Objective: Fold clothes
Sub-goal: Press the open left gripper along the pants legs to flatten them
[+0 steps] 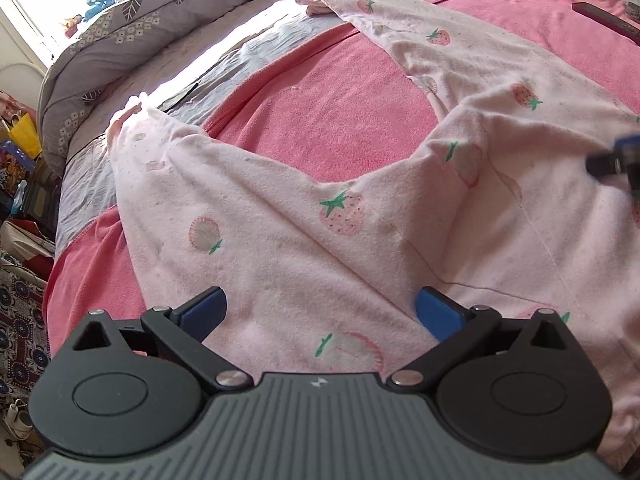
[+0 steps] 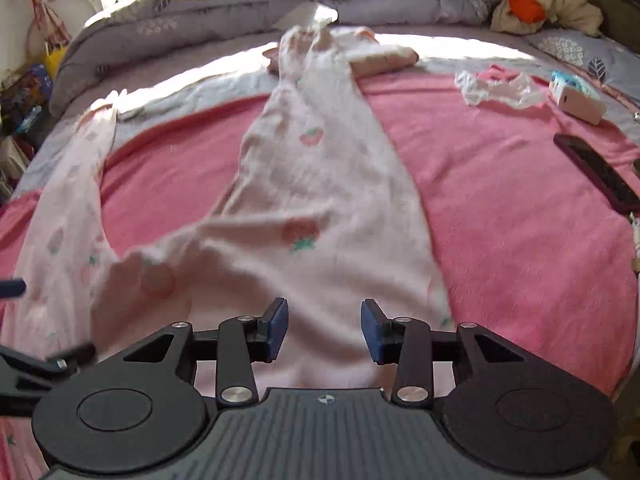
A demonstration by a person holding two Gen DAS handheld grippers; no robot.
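Observation:
Pale pink pyjama trousers with a strawberry print lie spread on the pink blanket, legs splayed in a V away from me. They also show in the right wrist view. My left gripper is open and empty, hovering over the waist end near the left leg. My right gripper is open and empty over the waist end below the right leg. The right gripper's edge shows blurred in the left wrist view. A folded pink garment lies at the far end of the trousers.
The pink blanket covers a bed with a grey quilt bunched at the back. A dark phone, a small box and crumpled white plastic lie at the right. Cluttered floor lies left of the bed.

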